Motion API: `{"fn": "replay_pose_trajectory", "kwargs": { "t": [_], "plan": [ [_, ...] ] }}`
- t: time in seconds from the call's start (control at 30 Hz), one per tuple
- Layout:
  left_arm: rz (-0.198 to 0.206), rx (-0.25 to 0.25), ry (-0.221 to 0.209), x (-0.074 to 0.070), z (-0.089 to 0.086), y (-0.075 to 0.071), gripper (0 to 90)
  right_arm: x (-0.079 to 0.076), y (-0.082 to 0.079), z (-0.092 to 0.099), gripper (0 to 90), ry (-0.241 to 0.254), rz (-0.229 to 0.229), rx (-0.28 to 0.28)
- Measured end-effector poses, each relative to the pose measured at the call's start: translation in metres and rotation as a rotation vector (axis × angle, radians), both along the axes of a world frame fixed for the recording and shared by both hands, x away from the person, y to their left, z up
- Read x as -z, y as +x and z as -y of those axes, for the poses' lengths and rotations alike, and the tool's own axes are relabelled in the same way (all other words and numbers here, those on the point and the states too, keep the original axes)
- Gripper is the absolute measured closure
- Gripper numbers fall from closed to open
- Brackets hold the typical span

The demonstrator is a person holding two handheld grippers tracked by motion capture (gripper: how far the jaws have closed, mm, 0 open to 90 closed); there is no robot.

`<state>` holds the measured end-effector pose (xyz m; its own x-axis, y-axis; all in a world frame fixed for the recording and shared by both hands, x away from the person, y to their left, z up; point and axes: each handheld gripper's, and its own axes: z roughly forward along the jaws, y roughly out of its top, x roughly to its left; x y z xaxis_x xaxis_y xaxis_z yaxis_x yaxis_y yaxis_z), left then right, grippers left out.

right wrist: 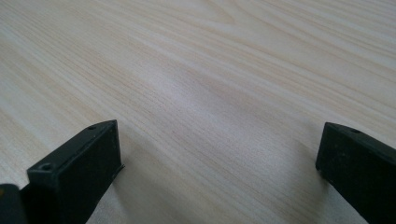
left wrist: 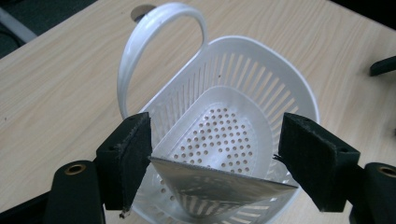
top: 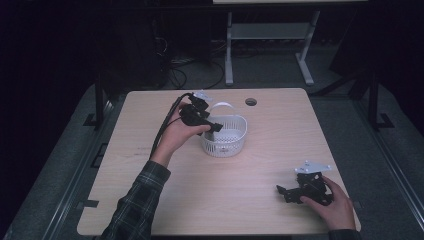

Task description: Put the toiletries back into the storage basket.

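Note:
A white slotted plastic basket (top: 226,136) with an arched handle (left wrist: 154,28) stands at the middle of the wooden table. My left gripper (top: 216,127) hangs over the basket's left rim, pointing down into it. Between its wide-set jaws lies a flat grey triangular piece (left wrist: 219,184). The piece's left corner touches the left pad (left wrist: 133,158), and its lower right tip stops just short of the right pad (left wrist: 310,156). My right gripper (top: 288,192) rests low at the table's front right, held in a hand. In the right gripper view the right gripper (right wrist: 219,154) stands open over bare wood.
A round cable hole (top: 251,101) sits in the table (top: 240,195) near its far edge, behind the basket. A desk frame (top: 270,35) and cables stand on the dark floor beyond.

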<state>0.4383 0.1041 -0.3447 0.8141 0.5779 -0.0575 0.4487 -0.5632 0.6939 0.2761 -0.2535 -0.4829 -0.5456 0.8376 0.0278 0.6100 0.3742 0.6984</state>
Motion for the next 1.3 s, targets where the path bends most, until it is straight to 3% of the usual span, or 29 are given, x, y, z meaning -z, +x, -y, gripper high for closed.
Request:
{"fn": "replay_pose_trajectory", "kwargs": {
  "t": [0.37, 0.8, 1.3],
  "plan": [
    [0.021, -0.007, -0.011, -0.018, -0.006, -0.006, 25.2, 0.0, 0.0, 0.0, 0.0, 0.0, 0.0, 0.0],
    [0.029, -0.001, -0.015, -0.034, -0.03, -0.02, 25.2, 0.0, 0.0, 0.0, 0.0, 0.001, 0.0, -0.001],
    [0.031, -0.057, -0.032, -0.026, -0.071, -0.044, 25.3, 0.0, 0.0, 0.0, 0.0, 0.001, 0.0, -0.001]
  ]
}}
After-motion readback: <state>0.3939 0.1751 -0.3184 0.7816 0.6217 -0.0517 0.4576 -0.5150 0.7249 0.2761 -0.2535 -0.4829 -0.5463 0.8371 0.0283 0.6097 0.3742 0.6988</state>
